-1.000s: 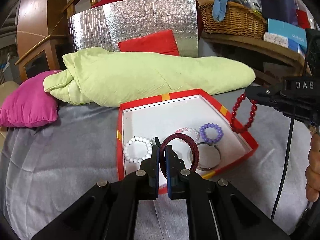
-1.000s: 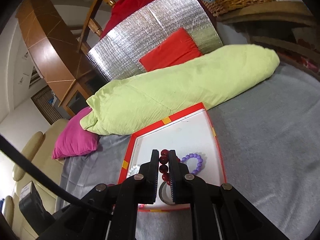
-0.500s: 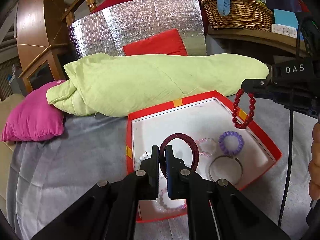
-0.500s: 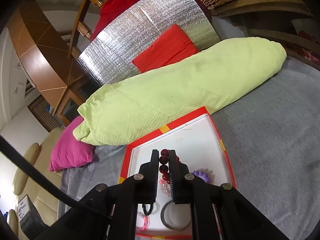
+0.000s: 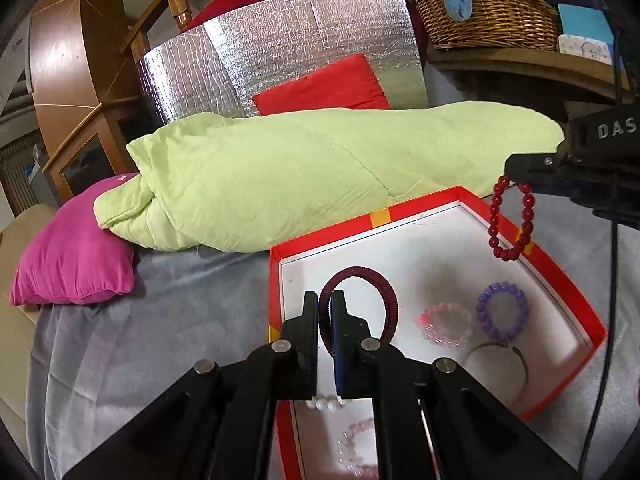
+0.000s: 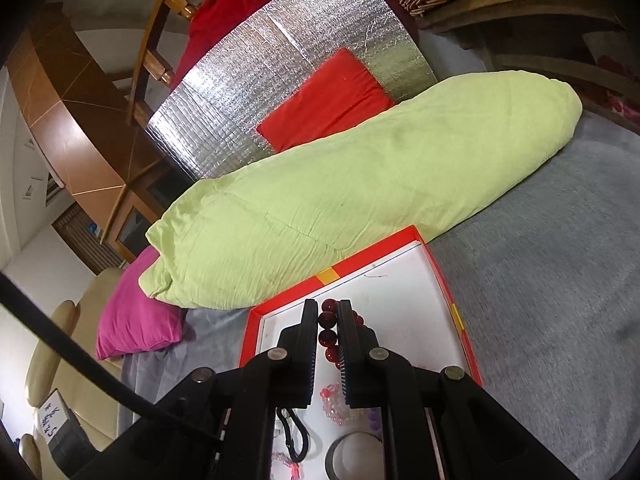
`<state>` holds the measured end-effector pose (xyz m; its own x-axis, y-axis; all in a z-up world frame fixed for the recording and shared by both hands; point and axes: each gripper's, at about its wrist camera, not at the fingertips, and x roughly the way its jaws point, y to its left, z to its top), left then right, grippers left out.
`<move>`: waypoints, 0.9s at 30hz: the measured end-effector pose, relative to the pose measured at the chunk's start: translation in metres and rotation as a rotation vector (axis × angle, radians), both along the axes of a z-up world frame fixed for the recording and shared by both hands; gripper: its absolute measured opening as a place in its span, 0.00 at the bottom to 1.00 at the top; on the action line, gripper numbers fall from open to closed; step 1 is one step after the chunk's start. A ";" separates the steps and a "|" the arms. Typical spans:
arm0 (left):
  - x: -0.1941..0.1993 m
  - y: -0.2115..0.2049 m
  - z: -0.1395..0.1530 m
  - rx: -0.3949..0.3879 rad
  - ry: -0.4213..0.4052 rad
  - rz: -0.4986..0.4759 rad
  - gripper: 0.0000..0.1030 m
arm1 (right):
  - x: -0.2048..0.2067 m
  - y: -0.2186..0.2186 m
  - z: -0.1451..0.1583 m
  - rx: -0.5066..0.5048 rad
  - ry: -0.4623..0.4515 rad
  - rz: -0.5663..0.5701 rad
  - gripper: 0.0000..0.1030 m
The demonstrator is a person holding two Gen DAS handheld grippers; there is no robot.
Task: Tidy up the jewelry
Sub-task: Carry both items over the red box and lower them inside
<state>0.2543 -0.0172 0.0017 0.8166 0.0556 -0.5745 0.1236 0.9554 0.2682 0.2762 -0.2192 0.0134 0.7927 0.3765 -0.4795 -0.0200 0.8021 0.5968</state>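
Left wrist view: at the bottom centre of the frame the left tool [image 5: 325, 308] has its jaws narrowed onto a dark maroon ribbed bangle [image 5: 383, 296], whose loop stands up to the right of the jaws, above the white floor of the red tray [image 5: 320, 238]. At the right edge the right tool [image 5: 520, 170] reaches in, and a red bead bracelet [image 5: 496, 220] hangs from its tip over the tray's upper right rim. In the lower right of the frame three pieces lie on the tray floor: a purple bead bracelet [image 5: 502, 312], a pink translucent bracelet [image 5: 446, 328] just left of it, and a plain metal bangle [image 5: 496, 360] below them. A few white beads [image 5: 326, 403] peek out beneath the left tool's jaws. The tray sits on a grey sheet [image 5: 160, 320]; across the middle of the frame lies a rolled light green quilt [image 5: 320, 172], with a magenta pillow [image 5: 72, 256] at the left.

Right wrist view: the right tool's jaws at bottom centre are closed on the red beads [image 6: 328, 318], which are stacked between the pads above the tray's upper part. Lower in the frame, partly hidden by the tool, pink beads and a metal ring show on the tray floor, beside a black clip [image 6: 294, 436].
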 end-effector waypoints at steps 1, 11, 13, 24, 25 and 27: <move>0.003 0.000 -0.001 0.003 0.003 0.002 0.06 | 0.002 0.000 0.000 0.007 0.001 0.000 0.10; 0.029 0.000 -0.013 0.042 0.032 0.007 0.06 | 0.019 0.004 -0.011 0.037 0.027 0.001 0.10; 0.034 0.001 -0.015 0.048 0.036 0.006 0.06 | 0.023 0.005 -0.012 0.041 0.029 0.000 0.10; 0.053 0.000 -0.022 0.085 0.057 -0.003 0.06 | 0.039 0.011 -0.023 0.043 0.056 0.016 0.10; 0.054 0.000 -0.023 0.091 0.059 -0.003 0.06 | 0.040 0.012 -0.024 0.044 0.058 0.018 0.10; 0.057 0.000 -0.025 0.098 0.063 -0.002 0.06 | 0.042 0.012 -0.025 0.045 0.062 0.021 0.10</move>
<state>0.3116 -0.0172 -0.0238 0.7791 0.1127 -0.6166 0.1447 0.9248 0.3519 0.3178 -0.2068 -0.0115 0.7539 0.4147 -0.5096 0.0017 0.7743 0.6328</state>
